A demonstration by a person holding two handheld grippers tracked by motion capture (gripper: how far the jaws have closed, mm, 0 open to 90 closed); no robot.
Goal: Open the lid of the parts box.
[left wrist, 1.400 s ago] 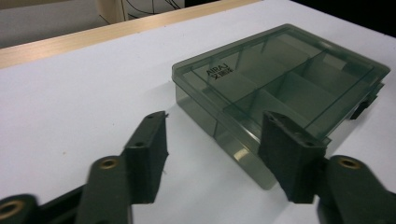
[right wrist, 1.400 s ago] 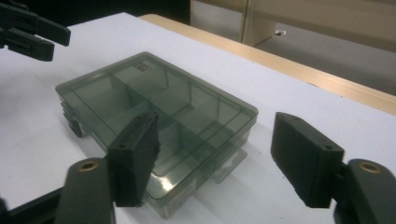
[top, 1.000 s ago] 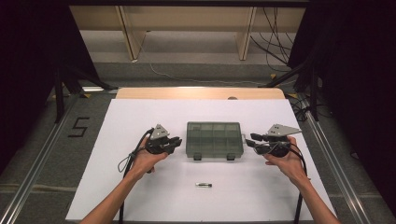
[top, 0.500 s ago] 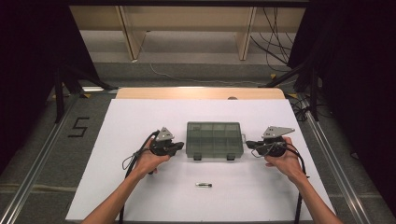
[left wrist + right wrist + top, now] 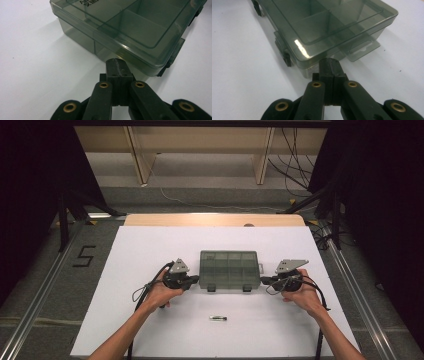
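On the white, matte table [image 5: 125, 320], the left gripper [image 5: 194, 281] lies level in the left hand [image 5: 159, 294], its tip at the left end of the box [image 5: 229, 269]. In the left gripper view its two black jaws are pressed flat together with nothing between them, after closing a moment ago; their blunt rubbery tip meets the box's near lower corner [image 5: 140, 66], and whether it truly touches cannot be told. Brass-coloured rivets dot the black linkage behind the jaws.

The box sits at the middle of the table, between the two grippers. It is a flat, rectangular case of smoky grey-green translucent plastic, with rounded corners, a glossy lid that is shut, and thin dividers forming compartments inside. Two dark latches [image 5: 211, 288] stick out from its near long side. A clear hang tab [image 5: 362, 48] projects from its right end.

Nearer the person, well apart from the box, lies a small slim pin [image 5: 218, 318], dark with a pale end.

The right gripper [image 5: 264, 281], held in the right hand [image 5: 302, 295], points at the box's right end. Its black jaws are likewise pressed together, empty, having just closed, with the tip right at the box's corner [image 5: 312, 71] beside the tab. A grey three-cornered plate tops each gripper.
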